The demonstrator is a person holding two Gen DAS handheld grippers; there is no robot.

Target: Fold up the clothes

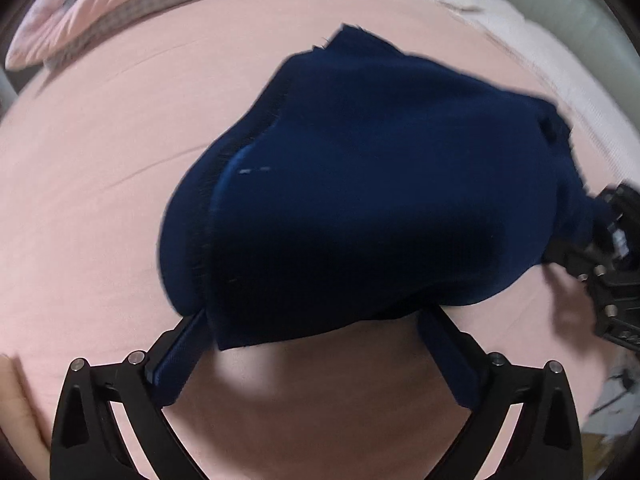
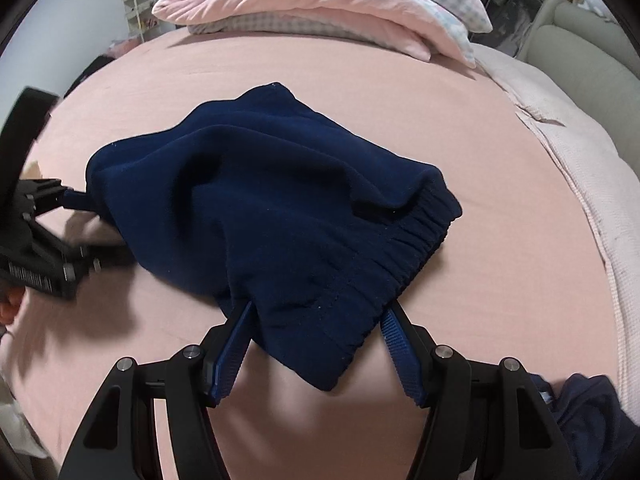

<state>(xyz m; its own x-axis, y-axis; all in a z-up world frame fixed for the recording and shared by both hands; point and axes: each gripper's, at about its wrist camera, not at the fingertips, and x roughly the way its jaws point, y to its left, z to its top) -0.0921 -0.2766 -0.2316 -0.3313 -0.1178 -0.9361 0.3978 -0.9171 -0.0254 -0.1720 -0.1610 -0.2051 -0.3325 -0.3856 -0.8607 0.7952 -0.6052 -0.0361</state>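
Item: navy garment (image 2: pixel 280 216), folded bundle with elastic waistband, lying mid-bed on the pink sheet (image 2: pixel 500 240).

Nearest: right gripper (image 2: pixel 316 316), jaws spread wide, the waistband corner between them; pads appear clear of the cloth, nothing gripped.

Left gripper (image 1: pixel 316 320), jaws at their widest, the garment's near edge draped across the gap, nothing held.

Step, as judged: a fold just laid down, both grippers letting go.

Next move calls for: drawing back without dragging cloth, then finding a fresh edge.

Far: pillows (image 2: pixel 320 4) at the bed's head edge.

Containers: none visible.
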